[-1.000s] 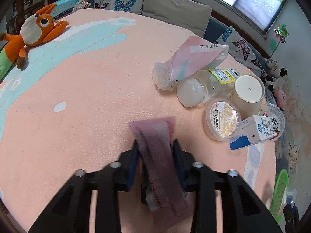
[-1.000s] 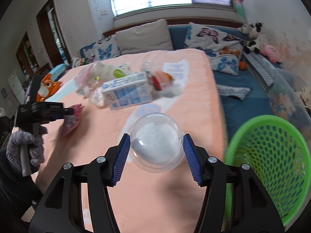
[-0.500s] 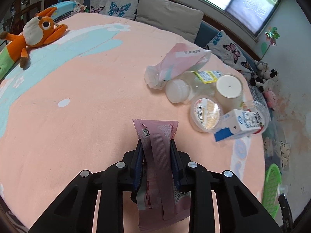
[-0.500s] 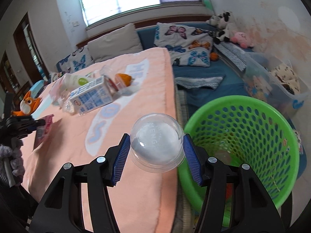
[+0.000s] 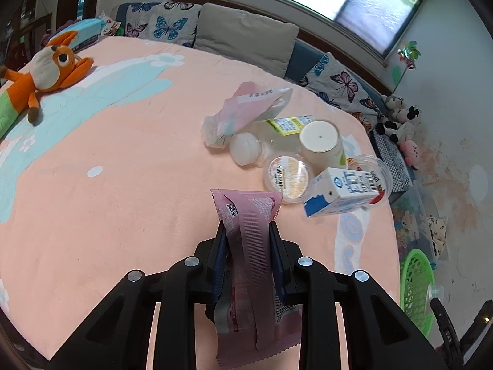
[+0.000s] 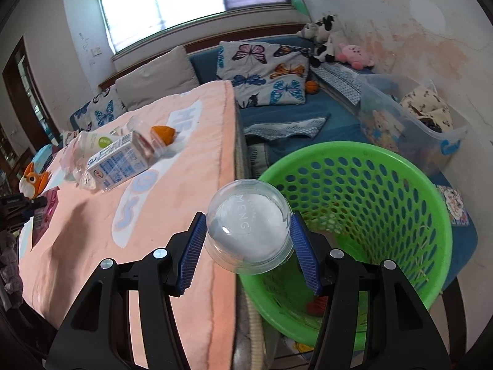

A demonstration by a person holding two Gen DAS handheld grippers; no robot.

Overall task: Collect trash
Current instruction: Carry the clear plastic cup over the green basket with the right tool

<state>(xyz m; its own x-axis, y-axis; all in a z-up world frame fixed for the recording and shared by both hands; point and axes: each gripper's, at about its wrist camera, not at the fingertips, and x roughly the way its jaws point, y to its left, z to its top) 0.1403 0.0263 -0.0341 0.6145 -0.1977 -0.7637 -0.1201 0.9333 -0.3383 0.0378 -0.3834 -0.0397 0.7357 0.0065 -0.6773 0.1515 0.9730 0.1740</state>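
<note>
In the left wrist view, the left tool (image 5: 246,231) fills the lower centre of the frame, angled down toward the bed, its two blue pads pressed against the sides of one pink wrapper (image 5: 249,252). The wrapper's long axis runs along the fingers: its crimped end hangs toward the bottom edge and its other end juts past the fingertips, up the frame. Beyond it, right of centre on the peach blanket (image 5: 123,160), lies one cluster of litter: one blue-and-white milk carton (image 5: 342,192) on its side, one sealed round cup (image 5: 286,175), one white tub (image 5: 322,145), one clear bottle (image 5: 265,141) lying down, one clear cup (image 5: 374,171) behind the carton and one pink tissue pack (image 5: 246,111). One orange plush toy (image 5: 46,71) rests at the upper left. A slice of the green basket (image 5: 416,289) shows at the lower right.

In the right wrist view, the right tool (image 6: 248,240) sits at the lower centre, also tilted downward, pinching one clear dome-shaped lid (image 6: 248,231) between its pads, the rounded top facing up the frame. The lid hangs over the bed's edge, against the near rim of the single green basket (image 6: 400,169), which stands on the floor at the right. One clear storage bin (image 6: 431,123) lies further, at the upper right.
</note>
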